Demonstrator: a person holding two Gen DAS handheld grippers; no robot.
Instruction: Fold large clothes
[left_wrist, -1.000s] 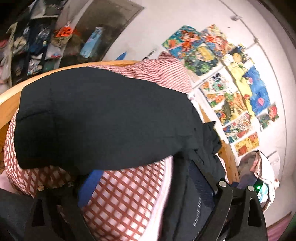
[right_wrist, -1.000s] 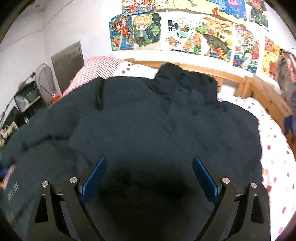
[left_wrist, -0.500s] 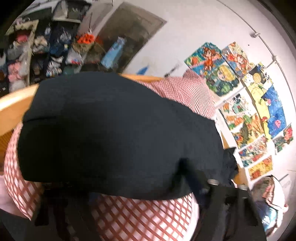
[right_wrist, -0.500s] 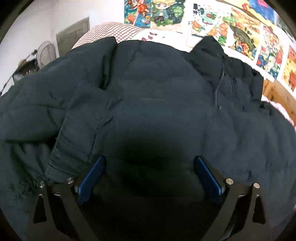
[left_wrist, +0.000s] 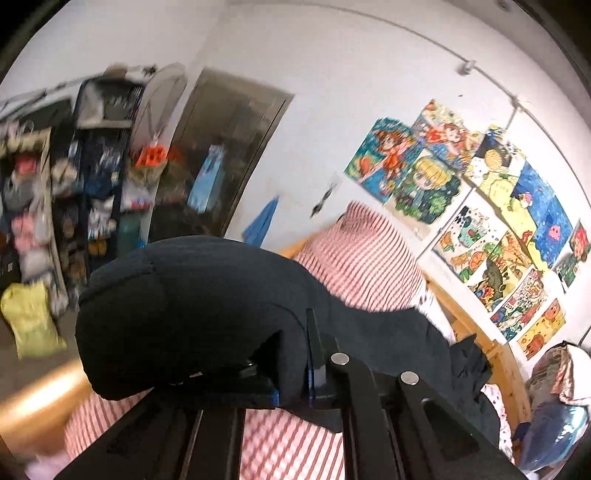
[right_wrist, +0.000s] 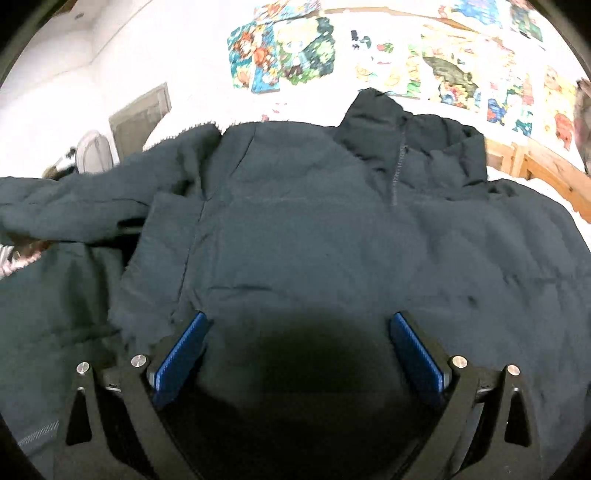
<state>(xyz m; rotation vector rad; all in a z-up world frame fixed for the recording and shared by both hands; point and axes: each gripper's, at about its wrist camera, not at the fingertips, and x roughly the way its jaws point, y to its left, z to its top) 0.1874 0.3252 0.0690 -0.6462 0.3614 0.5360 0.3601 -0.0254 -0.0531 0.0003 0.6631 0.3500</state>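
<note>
- Because the coat (right_wrist: 332, 236) is the biggest thing here, begin with it: it is a dark padded one, and it lies spread on the bed (right_wrist: 546, 173) with its front up, the hood (right_wrist: 413, 125) toward the wall and the zip running down from it.
- While the body lies quite flat, the sleeve (left_wrist: 192, 310) on your left side is raised off the bed, so I judge that the step in hand is to fold this sleeve in over the chest.
- The red-striped bedding (left_wrist: 369, 266) bulges under and behind the sleeve, and the wooden frame (left_wrist: 476, 332) goes along the wall with the drawings.
- Your right gripper (right_wrist: 295, 354) hovers low above the lower middle of the coat, and its blue pads (right_wrist: 181, 354) stand wide apart with only flat cloth between them; it holds nothing, and I think it waits there to press the body down when the sleeve comes over.
- Your left gripper (left_wrist: 291, 384) is pressed together on the sleeve near its cuff end; dark cloth bunches out between the jaws and a thin blue edge of pad (left_wrist: 308, 380) shows beside it.
- The grip is near the end so that the whole sleeve can swing as one piece; the padding is thick and slippery, so a loose pinch could let it slide out.
</note>
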